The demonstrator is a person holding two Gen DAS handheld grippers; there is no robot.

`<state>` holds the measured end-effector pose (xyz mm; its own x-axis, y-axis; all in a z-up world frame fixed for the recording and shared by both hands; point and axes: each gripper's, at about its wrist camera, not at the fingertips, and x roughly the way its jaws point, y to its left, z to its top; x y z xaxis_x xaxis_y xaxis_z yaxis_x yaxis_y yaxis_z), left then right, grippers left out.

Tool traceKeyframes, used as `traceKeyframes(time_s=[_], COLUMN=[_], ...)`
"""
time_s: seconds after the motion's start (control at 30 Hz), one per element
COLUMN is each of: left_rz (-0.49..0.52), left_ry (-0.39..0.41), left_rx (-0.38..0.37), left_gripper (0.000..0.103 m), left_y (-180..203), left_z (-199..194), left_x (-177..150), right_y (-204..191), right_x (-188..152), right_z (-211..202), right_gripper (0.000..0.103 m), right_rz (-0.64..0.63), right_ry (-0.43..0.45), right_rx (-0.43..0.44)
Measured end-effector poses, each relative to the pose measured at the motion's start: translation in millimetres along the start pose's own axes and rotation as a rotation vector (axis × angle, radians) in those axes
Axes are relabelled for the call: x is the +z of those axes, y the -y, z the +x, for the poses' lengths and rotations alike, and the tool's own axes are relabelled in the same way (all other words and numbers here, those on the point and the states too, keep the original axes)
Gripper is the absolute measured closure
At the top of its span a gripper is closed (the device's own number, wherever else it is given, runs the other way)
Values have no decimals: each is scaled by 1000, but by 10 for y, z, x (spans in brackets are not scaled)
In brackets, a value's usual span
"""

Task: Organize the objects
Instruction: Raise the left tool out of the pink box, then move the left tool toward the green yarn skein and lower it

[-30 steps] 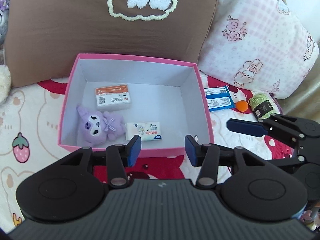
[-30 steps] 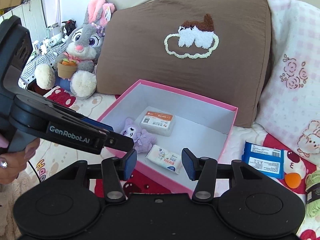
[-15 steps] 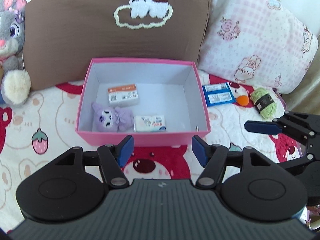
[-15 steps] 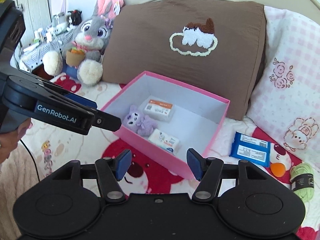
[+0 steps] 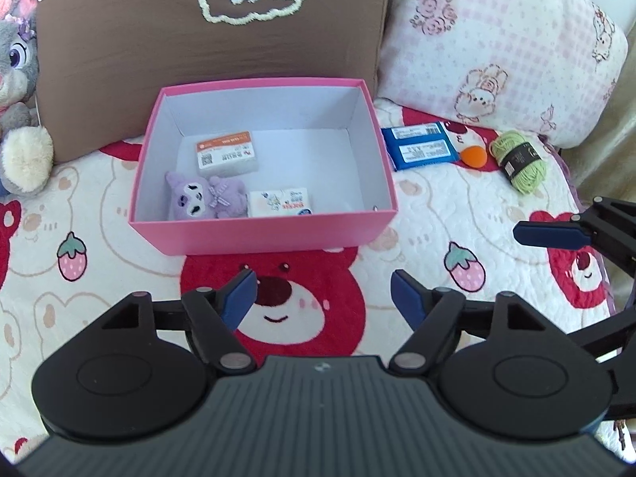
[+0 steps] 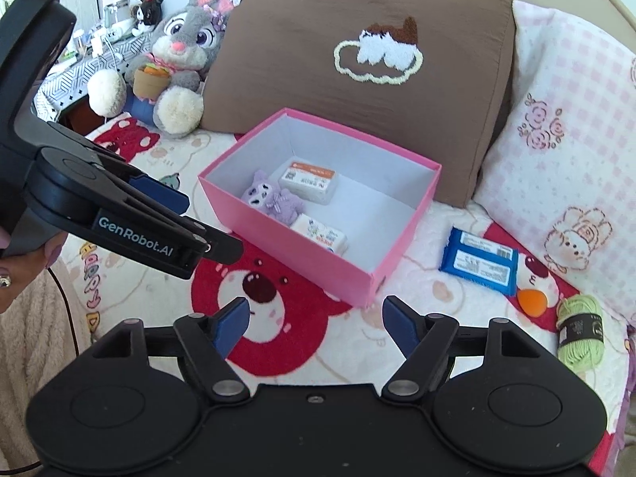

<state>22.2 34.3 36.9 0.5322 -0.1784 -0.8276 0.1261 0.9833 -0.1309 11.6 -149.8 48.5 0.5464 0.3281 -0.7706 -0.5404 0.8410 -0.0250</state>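
Note:
A pink box (image 5: 262,234) (image 6: 302,250) stands on the bed. It holds a purple plush (image 5: 202,198) (image 6: 270,198), an orange-labelled white box (image 5: 226,153) (image 6: 310,181) and a tissue pack (image 5: 280,202) (image 6: 320,234). Right of the box lie a blue packet (image 5: 419,145) (image 6: 479,260), an orange ball (image 5: 473,156) (image 6: 532,302) and green yarn (image 5: 518,159) (image 6: 580,328). My left gripper (image 5: 324,292) is open and empty, in front of the box. My right gripper (image 6: 316,320) is open and empty, near the box's front right corner.
A brown pillow (image 5: 210,39) and a pink checked pillow (image 5: 501,43) lean behind the box. A grey rabbit plush (image 6: 179,51) sits at the back left. The bedspread (image 5: 437,214) has bear and strawberry prints. A cluttered table (image 6: 79,63) stands beyond the bed's left side.
Both grippers have pulled back from the pink box and opened wider. The things in and beside the box have not moved.

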Motion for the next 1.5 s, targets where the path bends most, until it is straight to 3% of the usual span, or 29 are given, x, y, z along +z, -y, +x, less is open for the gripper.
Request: traceKeyframes(time_s=[0.23, 0.5, 0.57, 0.83, 1.0, 1.3, 1.5], left_rz=[57, 100, 108, 142, 177, 186, 172], left_ry=[-29, -60, -64, -42, 12, 28, 3], left_rx=[-6, -50, -58, -74, -28, -143, -171], left_gripper=[14, 14, 12, 8, 8, 8, 8], left_y=[282, 566, 634, 962, 1212, 1553, 1725], left_z=[102, 106, 98, 113, 113, 269, 472], left_x=[-94, -129, -116, -30, 41, 250, 398], right_y=[149, 315, 369, 568, 711, 987, 1103], right_x=[-198, -405, -461, -642, -749, -913, -959], right_z=[-59, -180, -235, -483, -612, -723, -765], right_gripper=[24, 20, 15, 15, 15, 15, 15], right_rz=[45, 67, 72, 32, 8, -11, -34], right_ry=[-36, -56, -34, 81, 130, 234, 269], right_rx=[-26, -84, -98, -180, -207, -266, -280])
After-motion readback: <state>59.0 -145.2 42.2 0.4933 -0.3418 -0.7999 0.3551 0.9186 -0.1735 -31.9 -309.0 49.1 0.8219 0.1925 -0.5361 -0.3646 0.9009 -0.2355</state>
